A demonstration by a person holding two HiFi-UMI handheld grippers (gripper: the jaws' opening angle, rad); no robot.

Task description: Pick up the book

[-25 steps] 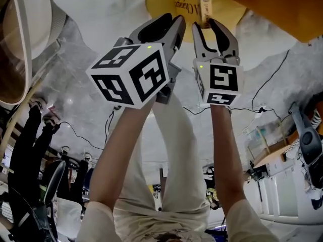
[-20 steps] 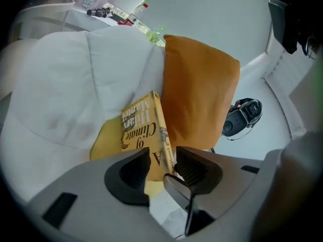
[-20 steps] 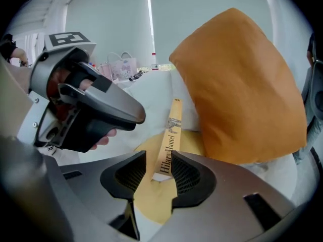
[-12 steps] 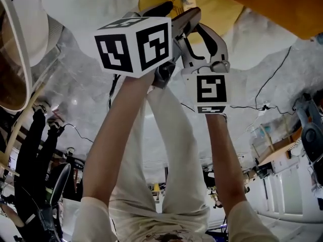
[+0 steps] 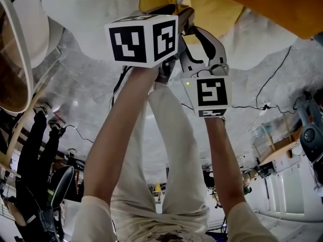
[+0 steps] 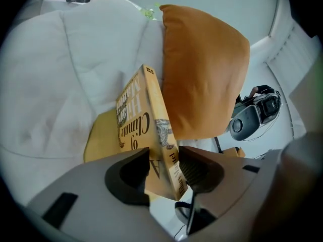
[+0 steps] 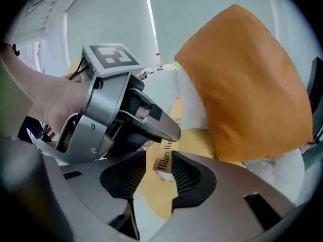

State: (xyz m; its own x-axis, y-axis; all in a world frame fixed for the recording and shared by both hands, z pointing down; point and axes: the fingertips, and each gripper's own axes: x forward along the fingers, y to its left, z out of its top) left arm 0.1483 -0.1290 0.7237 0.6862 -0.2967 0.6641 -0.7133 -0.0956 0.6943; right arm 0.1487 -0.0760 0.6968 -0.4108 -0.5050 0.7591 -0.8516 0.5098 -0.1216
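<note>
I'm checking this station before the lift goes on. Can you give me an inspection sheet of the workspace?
Surface: white quilted bedding, rumpled.
Job's things: yellow hardback book, tilted up, spine toward the tools.
Clutter: orange fabric pillow beside the book; grey and black device beyond it.
Tools: right tool shut on the book's spine edge; left tool has its jaws closing around the book, not yet pressing.
Cables: thin black cable across the grey floor.
Surroundings: the person's pale trousers.

The left tongs (image 6: 164, 166) have swung over onto the book (image 6: 137, 116); their jaws widened and are now closing around it.
</note>
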